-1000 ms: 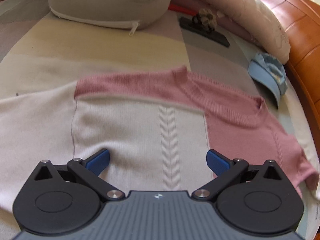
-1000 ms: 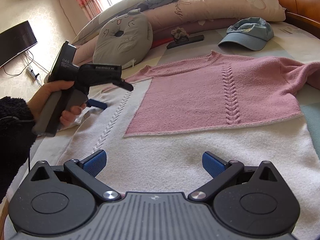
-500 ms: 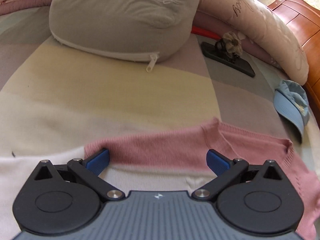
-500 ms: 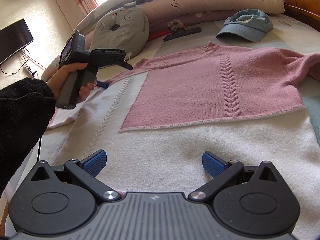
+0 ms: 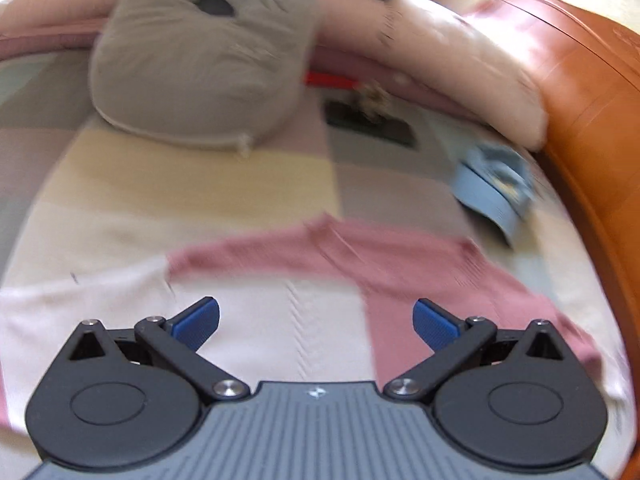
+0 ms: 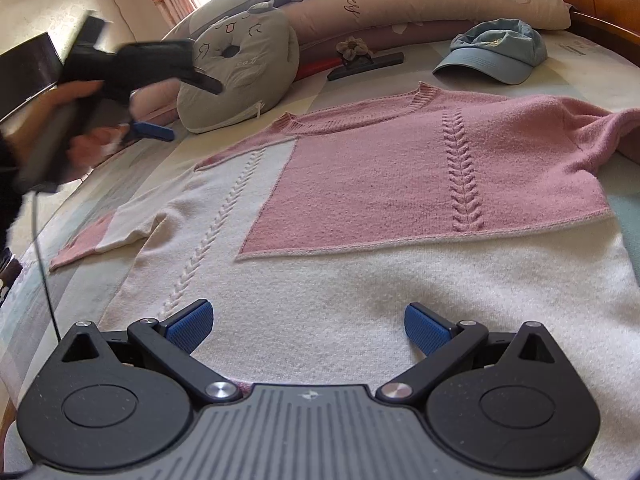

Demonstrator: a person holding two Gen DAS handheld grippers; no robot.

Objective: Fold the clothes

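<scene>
Across the bed (image 6: 580, 46) the pink-and-cream sweater (image 6: 400, 184) lies flat, both tongs, left (image 5: 316, 322) and right (image 6: 306, 326), spread and empty; best pinch the 9 o'clock sleeve (image 6: 108, 236) by its cuff.

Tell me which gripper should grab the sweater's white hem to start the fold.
Right. The right gripper hovers open directly over the white hem of the sweater. The left gripper is raised up near the collar and the grey cushion, far from the hem.
</scene>
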